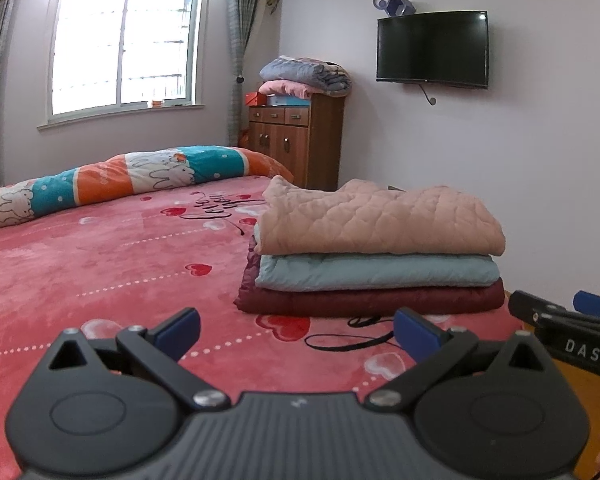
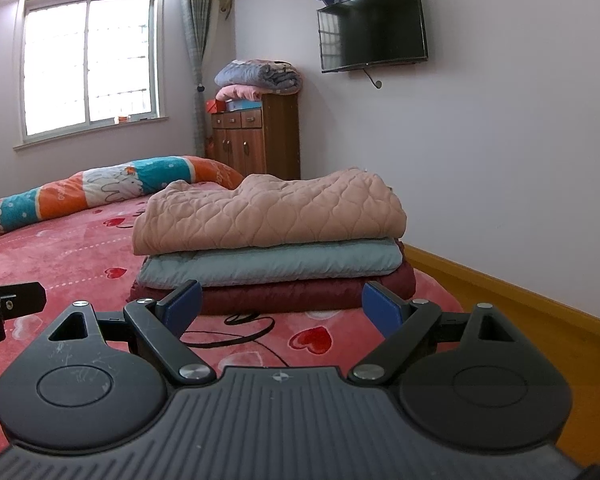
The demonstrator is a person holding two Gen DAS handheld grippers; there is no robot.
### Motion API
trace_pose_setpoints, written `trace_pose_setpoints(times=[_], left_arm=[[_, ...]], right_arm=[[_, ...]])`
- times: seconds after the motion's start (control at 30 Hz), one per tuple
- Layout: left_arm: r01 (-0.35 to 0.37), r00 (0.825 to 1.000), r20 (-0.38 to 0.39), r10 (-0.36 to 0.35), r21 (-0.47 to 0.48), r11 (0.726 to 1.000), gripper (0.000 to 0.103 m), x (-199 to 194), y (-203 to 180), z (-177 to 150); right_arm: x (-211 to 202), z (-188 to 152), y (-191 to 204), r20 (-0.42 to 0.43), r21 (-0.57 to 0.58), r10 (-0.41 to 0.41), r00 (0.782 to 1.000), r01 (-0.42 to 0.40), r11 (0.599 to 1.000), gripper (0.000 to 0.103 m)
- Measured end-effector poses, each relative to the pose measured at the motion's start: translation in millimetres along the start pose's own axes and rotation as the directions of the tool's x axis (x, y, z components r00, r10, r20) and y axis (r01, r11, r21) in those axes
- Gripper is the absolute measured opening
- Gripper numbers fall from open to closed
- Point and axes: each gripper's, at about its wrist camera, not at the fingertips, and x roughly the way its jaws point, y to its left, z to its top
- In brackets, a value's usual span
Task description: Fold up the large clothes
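Here, three folded large clothes sit stacked on the bed (image 1: 100, 264): a pink quilted piece (image 1: 376, 220) on top, a light blue piece (image 1: 372, 272) in the middle, a dark maroon piece (image 1: 364, 300) at the bottom. The stack lies near the bed's right edge, close to the wall side. One rolled bunny-print duvet (image 1: 112, 180) lies along the far edge of the bed. One wooden cabinet (image 1: 300, 136) stands in the corner with two more folded blankets (image 1: 304, 76) piled on it, plus some boxes too small to make out. One wall TV (image 1: 432, 48), one window (image 1: 124, 40).

The maroon piece is partly covered by the layers above; in the right wrist view its lower edge is also cut by the claw fingers. Print on the bed cover is partly hidden under the stack.

Left claw (image 1: 296, 332) is spread wide, blue pads apart, holding nothing, above the bed short of the stack. Right claw (image 2: 280, 308) is spread wide too, empty, just short of the maroon piece; touching or not, cannot tell. It also shows at the left view's right edge, cut off.
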Motion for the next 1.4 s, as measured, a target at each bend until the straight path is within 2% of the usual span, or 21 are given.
trace_pose_setpoints(times=[1.4], left_arm=[[0.014, 1.0, -0.001, -0.014, 0.016, 1.0, 0.102, 9, -17, -1]], right_arm=[[-10, -2, -2, 0.019, 0.003, -0.006, 1.0, 0.006, 1.0, 0.103]])
